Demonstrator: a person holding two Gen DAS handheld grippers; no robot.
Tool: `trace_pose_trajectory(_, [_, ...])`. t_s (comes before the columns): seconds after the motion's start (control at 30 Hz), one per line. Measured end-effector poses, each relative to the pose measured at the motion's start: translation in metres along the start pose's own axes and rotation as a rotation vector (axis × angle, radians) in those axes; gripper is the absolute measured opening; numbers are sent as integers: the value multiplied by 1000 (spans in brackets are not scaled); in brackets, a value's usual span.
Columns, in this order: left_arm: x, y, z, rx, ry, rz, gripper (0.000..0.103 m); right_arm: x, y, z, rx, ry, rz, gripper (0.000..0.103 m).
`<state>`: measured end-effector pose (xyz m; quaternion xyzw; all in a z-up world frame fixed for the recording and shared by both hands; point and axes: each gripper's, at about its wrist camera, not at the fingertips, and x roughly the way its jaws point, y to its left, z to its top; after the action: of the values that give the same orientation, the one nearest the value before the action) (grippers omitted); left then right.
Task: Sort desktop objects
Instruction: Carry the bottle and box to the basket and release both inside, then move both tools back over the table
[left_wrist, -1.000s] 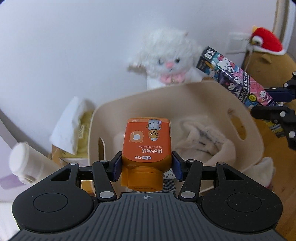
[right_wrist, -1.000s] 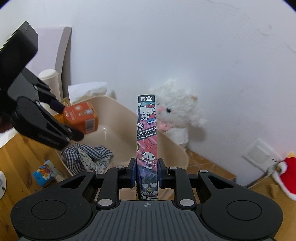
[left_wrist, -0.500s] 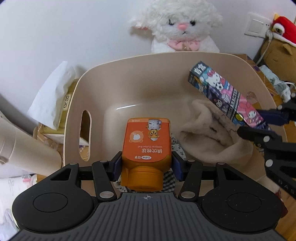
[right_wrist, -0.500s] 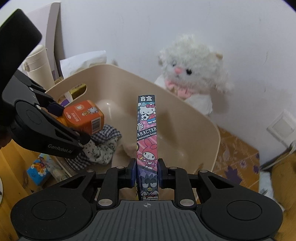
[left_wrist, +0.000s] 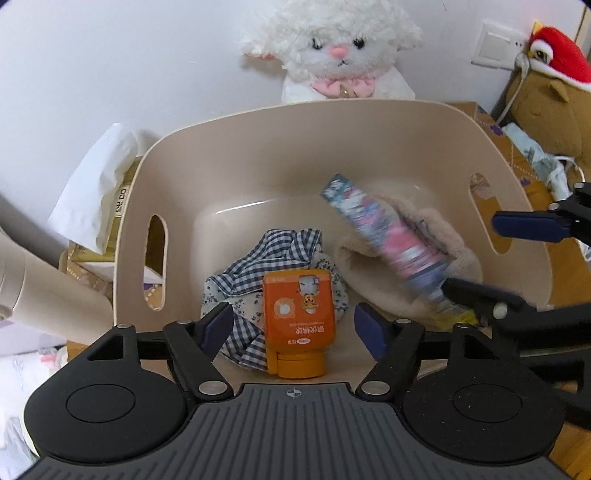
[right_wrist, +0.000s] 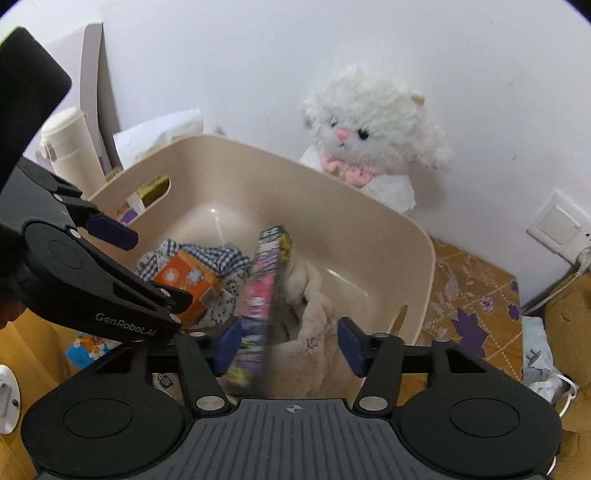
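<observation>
An orange bottle (left_wrist: 299, 321) lies on a checked cloth (left_wrist: 258, 258) inside the beige bin (left_wrist: 332, 125). It has dropped free of my left gripper (left_wrist: 293, 328), whose jaws are opening wide on either side of it. A long cartoon-printed box (right_wrist: 262, 295), blurred by motion, tips into the bin onto a fluffy beige cloth (right_wrist: 314, 314). My right gripper (right_wrist: 288, 343) hangs over the bin's near rim with its jaws opening; the box leans by the left pad, loose. In the left wrist view the box (left_wrist: 384, 240) slants across the bin, and the right gripper's fingers (left_wrist: 528, 225) stand apart.
A white plush cat (left_wrist: 340, 48) sits behind the bin against the wall. A tissue box (left_wrist: 99, 195) and a cream flask (left_wrist: 44, 288) stand to the bin's left. A red-and-brown plush (left_wrist: 554, 74), a wall socket (right_wrist: 557, 225) and a patterned cloth (right_wrist: 472, 295) lie to its right.
Both grippers sank toward the bin and opened. The orange bottle fell from the left one onto the checked cloth. The cartoon box left the right one and is tipping into the bin.
</observation>
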<state>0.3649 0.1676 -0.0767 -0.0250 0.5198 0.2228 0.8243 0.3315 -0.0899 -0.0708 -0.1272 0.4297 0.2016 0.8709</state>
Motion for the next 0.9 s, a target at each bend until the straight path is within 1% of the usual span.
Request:
trace_pose_trajectory(0.03, [-3,0,0,-7,-2,5,75,-5,0,0,8,-7,-4,71])
trace_pose_trajectory(0.1, [-9,0,-2,-15,-9,3,75,-14,0,-1,19,-20,-21,80])
trace_pose_trajectory(0.23, [-24,-1,-5,-13,-20,-1,77,-38,-1,-6,31,-58,-23,89])
trace_pose_trajectory(0.3, [-32,-2,-8,-7,-31,6,77,-48,-1,-8,28,-71,-36,97])
trace_pose_trajectory(0.43, [-47,-2,-16,-9,-45,12,78,-65,-2,-13,50,-75,-34,100])
trace_pose_trajectory(0.5, [-54,-2,-20,-8,-52,16,78,-72,-2,-15,61,-80,-32,103])
trace_pose_trajectory(0.7, [-73,0,-35,-4,-63,17,80,-86,4,-29,58,-91,-25,103])
trace_pose_trajectory(0.9, [-82,-1,-60,-8,-43,5,81,-89,14,-54,63,-54,-1,103])
